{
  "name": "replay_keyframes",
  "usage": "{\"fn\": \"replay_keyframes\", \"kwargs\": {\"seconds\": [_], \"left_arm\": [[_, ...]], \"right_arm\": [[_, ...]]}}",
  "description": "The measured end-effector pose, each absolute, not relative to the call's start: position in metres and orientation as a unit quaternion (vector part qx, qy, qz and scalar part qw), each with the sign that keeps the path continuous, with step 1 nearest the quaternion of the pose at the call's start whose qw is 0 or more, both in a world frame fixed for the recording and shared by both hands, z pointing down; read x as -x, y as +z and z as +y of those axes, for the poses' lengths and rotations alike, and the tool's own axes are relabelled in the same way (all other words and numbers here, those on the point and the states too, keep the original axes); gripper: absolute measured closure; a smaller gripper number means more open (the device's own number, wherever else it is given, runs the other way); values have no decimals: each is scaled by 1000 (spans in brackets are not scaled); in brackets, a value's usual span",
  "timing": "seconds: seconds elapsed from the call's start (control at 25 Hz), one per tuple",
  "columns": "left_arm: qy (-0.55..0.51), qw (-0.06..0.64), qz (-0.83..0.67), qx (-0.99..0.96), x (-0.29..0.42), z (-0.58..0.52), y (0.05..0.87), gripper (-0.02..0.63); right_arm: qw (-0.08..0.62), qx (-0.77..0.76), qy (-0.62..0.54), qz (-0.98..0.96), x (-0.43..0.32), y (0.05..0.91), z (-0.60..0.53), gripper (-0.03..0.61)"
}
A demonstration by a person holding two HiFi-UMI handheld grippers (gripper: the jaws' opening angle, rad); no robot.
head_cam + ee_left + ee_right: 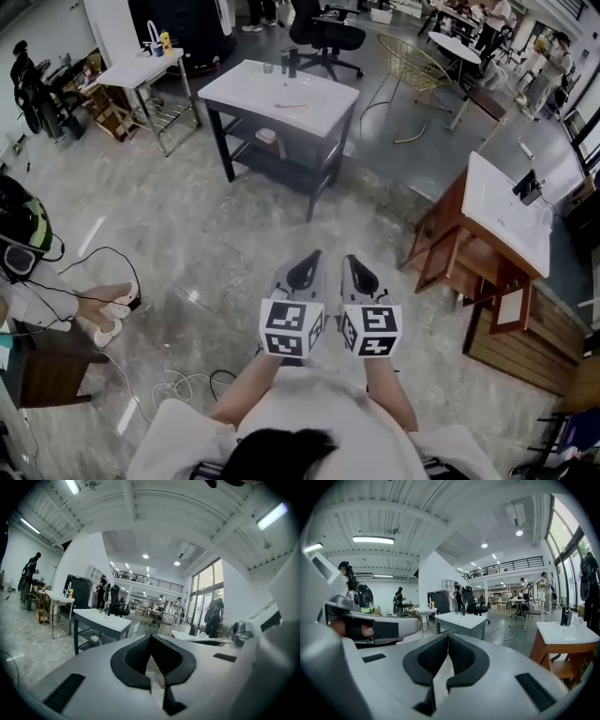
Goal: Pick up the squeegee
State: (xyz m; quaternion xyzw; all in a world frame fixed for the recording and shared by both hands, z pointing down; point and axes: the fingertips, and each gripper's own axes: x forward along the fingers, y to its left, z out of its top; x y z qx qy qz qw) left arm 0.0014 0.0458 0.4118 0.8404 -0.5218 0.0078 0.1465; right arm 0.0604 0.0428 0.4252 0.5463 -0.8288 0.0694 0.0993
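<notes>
I hold both grippers side by side at waist height over the marble floor. My left gripper (304, 273) is shut, its black pads (136, 660) meeting at the tips with nothing between them. My right gripper (360, 277) is also shut and empty, pads (461, 656) closed together. Ahead stands a white-topped table (314, 117), also seen in the left gripper view (105, 622) and the right gripper view (464, 620). A thin pinkish item (289, 106) lies on its top; it is too small to tell whether it is the squeegee.
A wooden stand with a white basin (502, 220) is at the right, close by in the right gripper view (565, 634). An office chair (325, 34) and a wire chair (410, 62) stand beyond the table. Cables (187, 382) and a seated person's feet (103, 314) are at the left.
</notes>
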Motion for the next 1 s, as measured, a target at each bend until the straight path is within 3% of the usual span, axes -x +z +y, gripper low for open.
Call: {"fn": "replay_keyframes", "kwargs": {"seconds": [1.0], "left_arm": [[7, 150, -519, -841, 50, -32, 414, 591]], "right_arm": [[98, -556, 70, -822, -16, 425, -27, 551]]}}
